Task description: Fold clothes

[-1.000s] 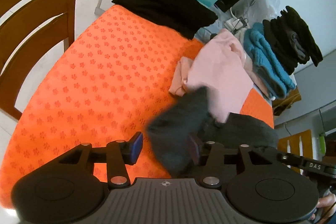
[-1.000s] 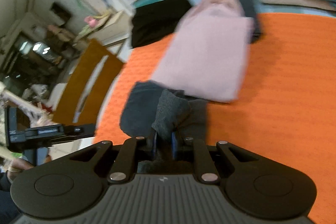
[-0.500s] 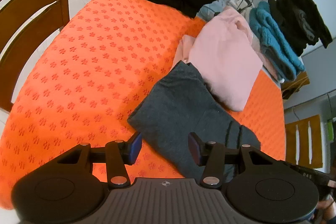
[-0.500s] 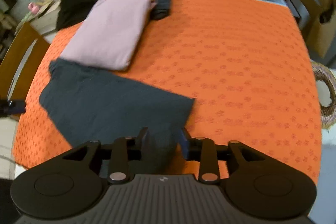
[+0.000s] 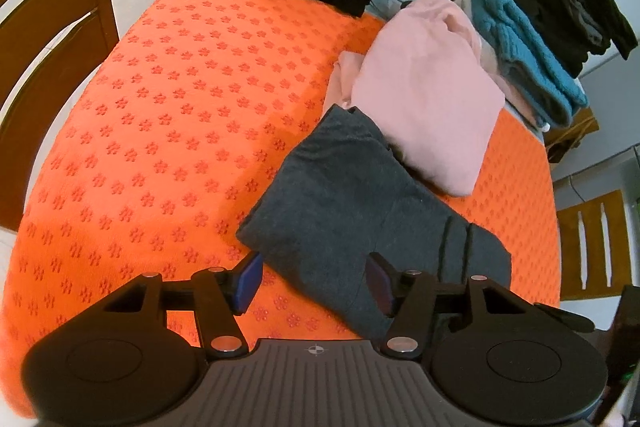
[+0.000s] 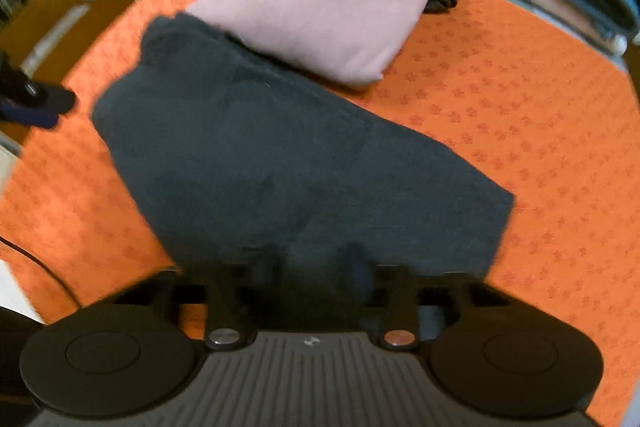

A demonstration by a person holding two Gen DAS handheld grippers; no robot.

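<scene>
Orange flower-print cloth covers the worktop (image 5: 168, 131). Left gripper (image 5: 312, 281) hovers released at the near edge, its jaws apart over the dark grey garment's (image 5: 344, 195) near corner. This garment lies flat, its far end touching the folded pink garment (image 5: 424, 107). Right gripper (image 6: 316, 267) sits over the grey hem with jaws spread; blur hides whether any fabric is caught. Risk: dragging the grey cloth may disturb the pink fold.
</scene>
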